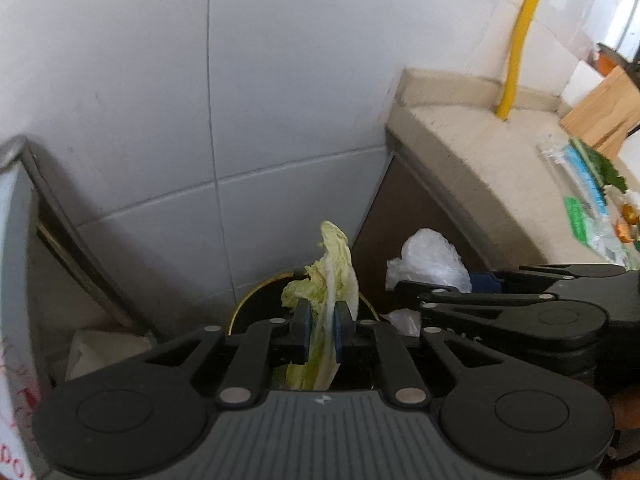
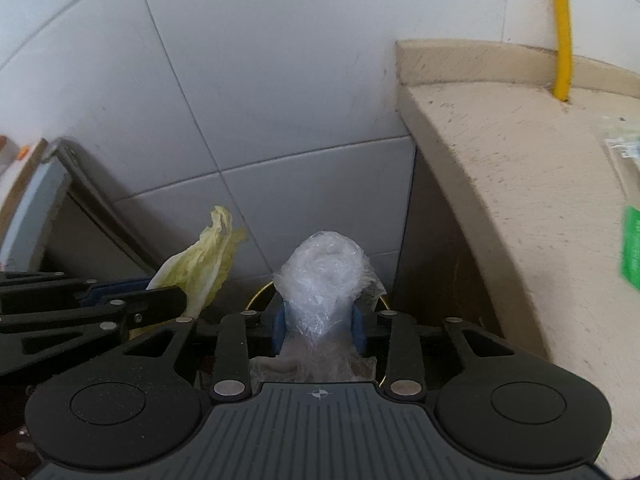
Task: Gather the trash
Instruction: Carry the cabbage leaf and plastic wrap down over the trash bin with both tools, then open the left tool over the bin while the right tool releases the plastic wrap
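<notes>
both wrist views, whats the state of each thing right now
left gripper: shut on the cabbage leaf
cabbage leaf: held upright over the bin
right gripper: fingers around the plastic wrap
plastic wrap: crumpled wad, held over the bin
bin: uncovered, dark inside, below both grippers
counter: wrappers lying at its right edge

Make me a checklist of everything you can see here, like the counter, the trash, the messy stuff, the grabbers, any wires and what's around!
Surface: beige counter, speckled, mostly bare near its edge.
Job's things: cabbage leaf and crumpled plastic bag, both over the dark bin.
Clutter: wrappers and scraps on the counter's far end; wooden board.
Grippers: left gripper clamps the leaf; right gripper has the bag between its pads.
Cables: nothing seen.
Surroundings: white tiled wall; yellow pipe.
</notes>
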Tool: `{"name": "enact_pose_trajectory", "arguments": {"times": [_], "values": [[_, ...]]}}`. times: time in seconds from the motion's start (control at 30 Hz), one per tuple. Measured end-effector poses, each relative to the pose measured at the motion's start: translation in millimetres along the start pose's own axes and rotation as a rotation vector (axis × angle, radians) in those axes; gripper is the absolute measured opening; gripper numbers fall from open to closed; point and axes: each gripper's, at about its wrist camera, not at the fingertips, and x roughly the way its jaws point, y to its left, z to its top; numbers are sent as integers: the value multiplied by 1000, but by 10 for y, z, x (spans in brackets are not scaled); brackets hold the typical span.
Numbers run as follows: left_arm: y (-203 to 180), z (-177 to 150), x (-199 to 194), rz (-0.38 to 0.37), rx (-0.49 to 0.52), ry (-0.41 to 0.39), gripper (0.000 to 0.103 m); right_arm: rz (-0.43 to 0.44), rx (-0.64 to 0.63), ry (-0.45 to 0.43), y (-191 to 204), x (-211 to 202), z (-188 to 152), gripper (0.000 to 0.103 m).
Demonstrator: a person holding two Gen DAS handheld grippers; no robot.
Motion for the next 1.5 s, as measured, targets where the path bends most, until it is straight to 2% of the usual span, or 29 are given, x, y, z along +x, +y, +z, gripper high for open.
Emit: {"name": "enact_pose_trajectory", "arguments": {"times": [0.17,0.27,0.33,0.4,0.57,0.7,1.0,1.13,1.23,1.3,1.37,1.47,1.5], "values": [[-6,55,206,40,-16,46,14,-1,14,38,-39,251,54,46],[-7,67,278,63,-18,67,14,-5,34,62,-74,412,68,48],[15,73,288,66,-30,70,14,1,48,80,-99,511,66,54],[38,83,294,68,-44,72,14,-3,62,98,-122,613,59,54],[88,120,296,66,-65,70,15,-25,78,133,-131,775,39,54],[114,140,285,60,-83,61,16,-4,109,161,-166,845,39,55],[125,158,275,80,-94,53,18,-9,114,171,-73,891,67,56],[174,179,259,94,-129,42,18,24,132,186,-81,922,70,64],[194,185,265,103,-136,42,19,17,139,200,-54,999,64,66],[221,185,270,108,-146,47,19,11,132,215,-23,1049,66,71],[250,191,259,110,-166,43,20,43,170,234,-27,1110,76,72],[273,199,233,109,-186,28,20,36,198,263,-32,1197,77,72],[275,201,223,110,-189,25,20,68,229,271,-46,1213,66,72]]}}
